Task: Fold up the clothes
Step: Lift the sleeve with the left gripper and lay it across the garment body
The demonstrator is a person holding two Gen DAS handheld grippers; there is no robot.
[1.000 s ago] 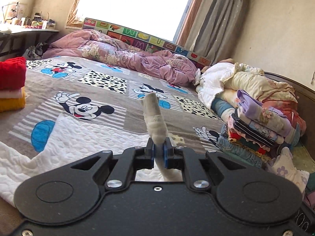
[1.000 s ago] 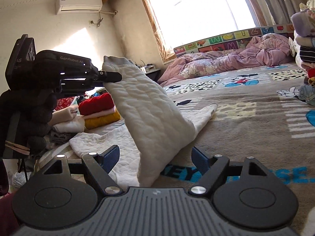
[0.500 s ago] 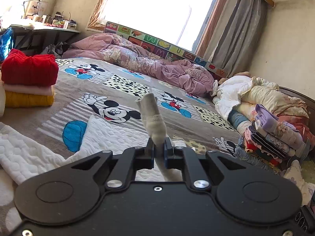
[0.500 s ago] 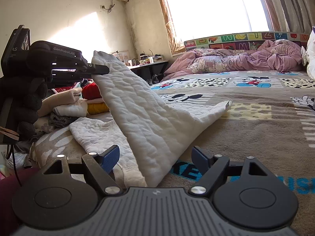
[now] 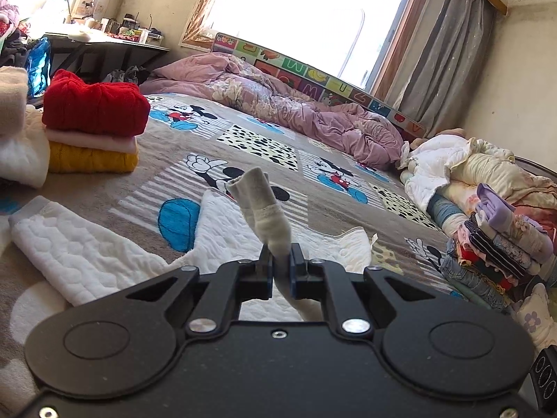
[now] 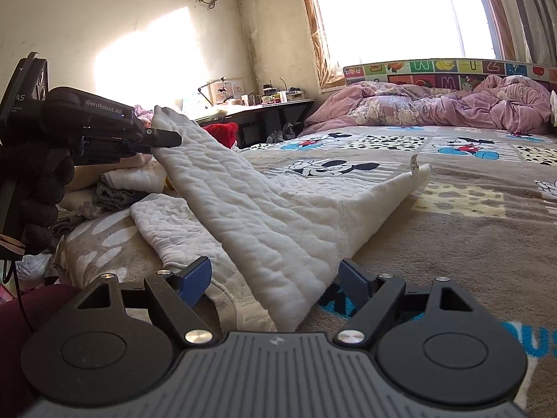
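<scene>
1. The left hand-held gripper reads "GenRobot.AI" on its black body; letter tiles W, U, Z run along the headboard
2. Its jaws are clamped on a ribbed cuff of the white quilted garment, lifting that sleeve off the bed
3. The right hand-held gripper stands wide apart, blue pads either side of the draped sleeve, not pressing it
4. The garment's body lies flat on the Mickey Mouse blanket, a folded stack nearby
</scene>
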